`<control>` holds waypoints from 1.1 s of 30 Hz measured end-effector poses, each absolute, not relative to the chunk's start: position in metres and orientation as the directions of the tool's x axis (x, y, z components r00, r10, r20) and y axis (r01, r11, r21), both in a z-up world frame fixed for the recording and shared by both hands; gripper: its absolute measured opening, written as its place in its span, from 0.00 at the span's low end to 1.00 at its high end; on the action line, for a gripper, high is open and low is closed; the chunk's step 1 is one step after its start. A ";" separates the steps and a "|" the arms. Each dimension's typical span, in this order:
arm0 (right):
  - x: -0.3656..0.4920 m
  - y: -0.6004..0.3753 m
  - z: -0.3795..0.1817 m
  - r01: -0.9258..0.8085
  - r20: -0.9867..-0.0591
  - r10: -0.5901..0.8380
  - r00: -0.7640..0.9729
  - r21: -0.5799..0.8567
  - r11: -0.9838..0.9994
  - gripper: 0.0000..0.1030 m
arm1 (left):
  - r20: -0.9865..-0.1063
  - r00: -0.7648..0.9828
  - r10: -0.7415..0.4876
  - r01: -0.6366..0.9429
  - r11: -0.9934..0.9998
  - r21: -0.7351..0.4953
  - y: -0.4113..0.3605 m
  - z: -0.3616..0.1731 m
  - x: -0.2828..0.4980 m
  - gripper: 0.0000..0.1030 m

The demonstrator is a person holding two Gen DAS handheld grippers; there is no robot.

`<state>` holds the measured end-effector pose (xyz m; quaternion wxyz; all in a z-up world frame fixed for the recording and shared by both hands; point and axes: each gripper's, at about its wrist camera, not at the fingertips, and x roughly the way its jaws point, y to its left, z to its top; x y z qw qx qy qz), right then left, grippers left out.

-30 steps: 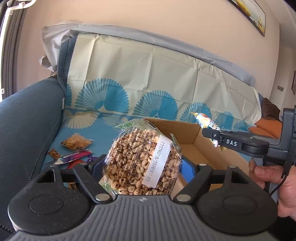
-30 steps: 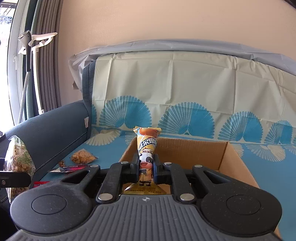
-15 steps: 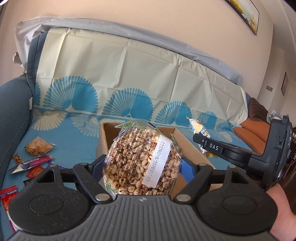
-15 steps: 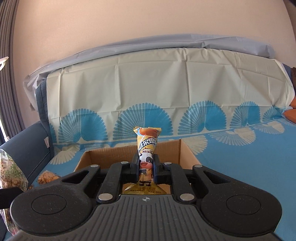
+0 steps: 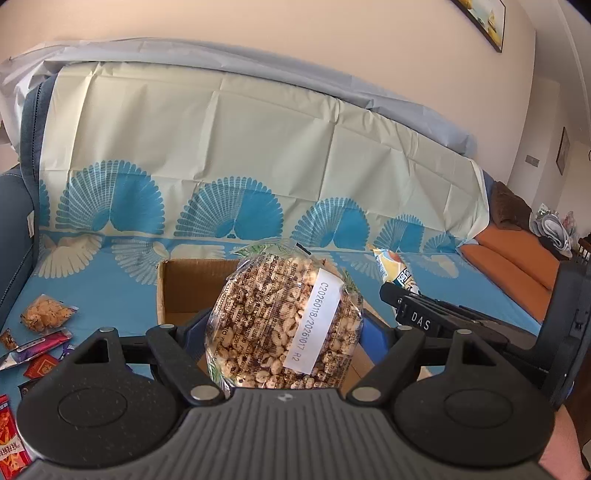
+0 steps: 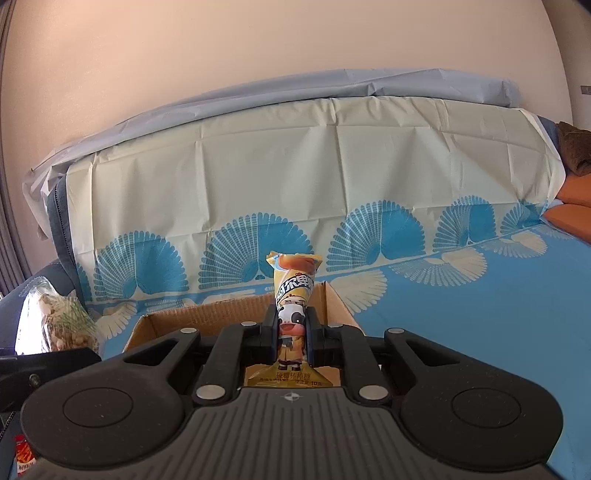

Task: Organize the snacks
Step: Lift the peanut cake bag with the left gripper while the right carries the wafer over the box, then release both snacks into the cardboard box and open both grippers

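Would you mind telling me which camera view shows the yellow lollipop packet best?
The right wrist view: the yellow lollipop packet stands upright and centred, clamped in the right hand-held gripper, print legible. The left wrist view shows only its top, edge-on, at far right.

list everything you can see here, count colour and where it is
bag of puffed grain snack: 1, clear with tan puffs and a white label, clamped in the left gripper
lollipop packet: 1, yellow with a cartoon cow, clamped in the right gripper
cardboard box: 1, brown, open, on the sofa seat behind both snacks
loose snack packets: several, orange, purple and red, on the seat left of the box
sofa cover: 1, cream and blue with fan pattern, over the seat and backrest
orange cushion: 1, at the far right
framed picture: 1, on the wall, upper right
left gripper: black, shut on the bag
right gripper: black, shut on the packet
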<state>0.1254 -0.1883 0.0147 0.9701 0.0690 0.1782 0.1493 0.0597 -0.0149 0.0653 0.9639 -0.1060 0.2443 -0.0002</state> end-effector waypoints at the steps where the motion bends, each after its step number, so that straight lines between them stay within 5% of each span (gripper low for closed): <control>1: 0.126 -0.190 0.015 -0.261 -0.325 0.311 0.893 0.190 0.947 0.13 | -0.470 0.881 -0.054 -0.051 0.977 -0.207 -0.016 0.067 0.062 0.82; 33: 0.131 -0.192 0.010 -0.242 -0.339 0.296 0.893 0.193 0.951 0.13 | -0.431 0.901 -0.041 -0.046 0.981 -0.189 -0.031 0.093 0.104 0.82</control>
